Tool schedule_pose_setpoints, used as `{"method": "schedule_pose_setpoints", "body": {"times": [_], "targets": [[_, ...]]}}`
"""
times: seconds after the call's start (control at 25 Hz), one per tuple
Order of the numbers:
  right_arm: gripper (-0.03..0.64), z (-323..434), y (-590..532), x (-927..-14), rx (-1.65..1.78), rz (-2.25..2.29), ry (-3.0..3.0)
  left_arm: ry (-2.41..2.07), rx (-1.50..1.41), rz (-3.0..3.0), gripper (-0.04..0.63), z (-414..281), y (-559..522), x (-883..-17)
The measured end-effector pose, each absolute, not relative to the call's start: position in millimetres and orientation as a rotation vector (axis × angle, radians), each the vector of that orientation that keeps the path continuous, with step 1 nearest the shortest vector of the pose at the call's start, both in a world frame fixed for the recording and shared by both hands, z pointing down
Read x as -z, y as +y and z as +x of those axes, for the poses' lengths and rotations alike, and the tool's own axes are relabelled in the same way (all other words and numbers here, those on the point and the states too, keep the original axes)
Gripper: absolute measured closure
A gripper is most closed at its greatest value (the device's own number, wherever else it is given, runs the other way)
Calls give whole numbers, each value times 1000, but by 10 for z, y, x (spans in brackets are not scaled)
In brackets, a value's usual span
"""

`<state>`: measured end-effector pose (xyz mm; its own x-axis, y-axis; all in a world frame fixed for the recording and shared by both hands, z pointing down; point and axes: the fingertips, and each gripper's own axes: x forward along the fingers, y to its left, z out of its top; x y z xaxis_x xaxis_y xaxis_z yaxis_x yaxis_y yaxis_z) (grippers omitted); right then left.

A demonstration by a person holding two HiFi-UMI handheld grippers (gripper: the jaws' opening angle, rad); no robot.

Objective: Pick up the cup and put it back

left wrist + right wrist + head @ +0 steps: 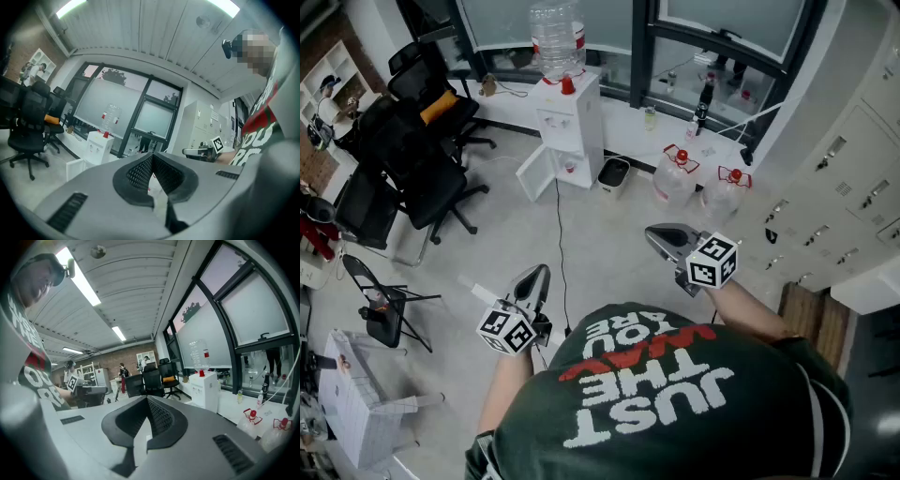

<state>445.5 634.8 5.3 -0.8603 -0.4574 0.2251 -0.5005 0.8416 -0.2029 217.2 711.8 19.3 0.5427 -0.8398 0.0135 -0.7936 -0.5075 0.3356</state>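
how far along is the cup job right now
Done: nothing visible yet. In hand: nothing; the left gripper and the right gripper are both shut and empty, held in the air above the floor. Left: the whole pick-up and put-back. No cup is clearly recognisable; the small red item atop the water dispenser might be it, but I cannot tell.

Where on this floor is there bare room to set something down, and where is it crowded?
Bare grey floor lies between the white water dispenser cabinet and the black office chairs, and in front of the clear red-capped water jugs. Crowded: around the black bin and chairs.
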Motion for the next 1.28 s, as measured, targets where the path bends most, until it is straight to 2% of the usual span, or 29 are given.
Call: {"method": "schedule_pose_setpoints", "body": {"times": [0.68, 1.28], "targets": [[584, 4752, 6194, -70, -455, 748, -2876, -1352, 189, 2473, 588, 2469, 6976, -171], [583, 5718, 5691, -163, -479, 706, -2894, -1316, 150, 2429, 588, 3495, 6445, -197]]}}
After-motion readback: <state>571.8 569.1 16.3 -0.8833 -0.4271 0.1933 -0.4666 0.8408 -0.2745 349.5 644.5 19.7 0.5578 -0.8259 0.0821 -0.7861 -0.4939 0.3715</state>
